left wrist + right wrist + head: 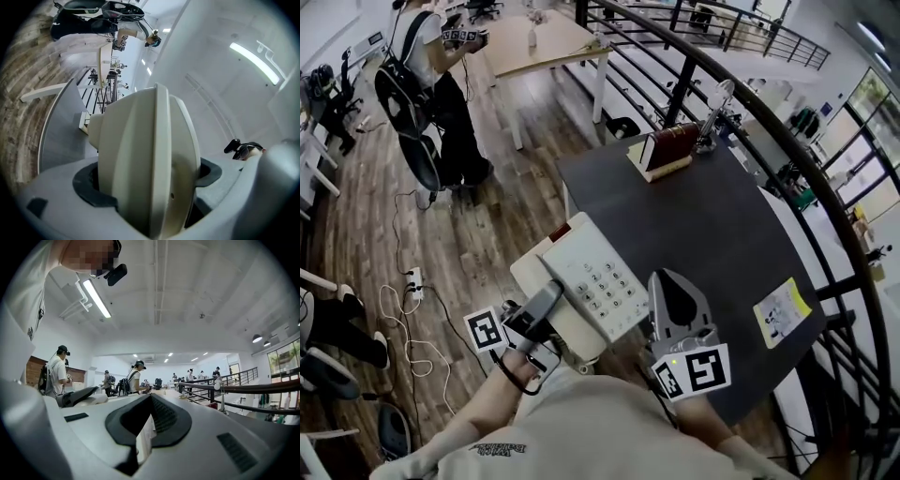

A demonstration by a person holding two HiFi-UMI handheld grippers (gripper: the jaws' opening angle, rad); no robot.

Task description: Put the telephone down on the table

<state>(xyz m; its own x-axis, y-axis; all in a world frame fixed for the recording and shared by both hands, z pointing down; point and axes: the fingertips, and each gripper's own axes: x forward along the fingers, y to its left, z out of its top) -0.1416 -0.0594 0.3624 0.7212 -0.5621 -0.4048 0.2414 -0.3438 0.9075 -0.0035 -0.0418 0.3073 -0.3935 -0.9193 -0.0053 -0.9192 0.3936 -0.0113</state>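
Two tools | left tool (pixel 542 311) clamped on cream telephone (pixel 592 279), bearing it at tabletop (pixel 712 220) edge for set-down | right tool (pixel 672 295) jaws together, idle alongside

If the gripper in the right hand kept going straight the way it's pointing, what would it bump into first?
Probably the reddish-brown book in its wooden stand at the far end of the dark table. The right gripper hangs beside the cream push-button telephone, aimed across the tabletop; depth is unclear.
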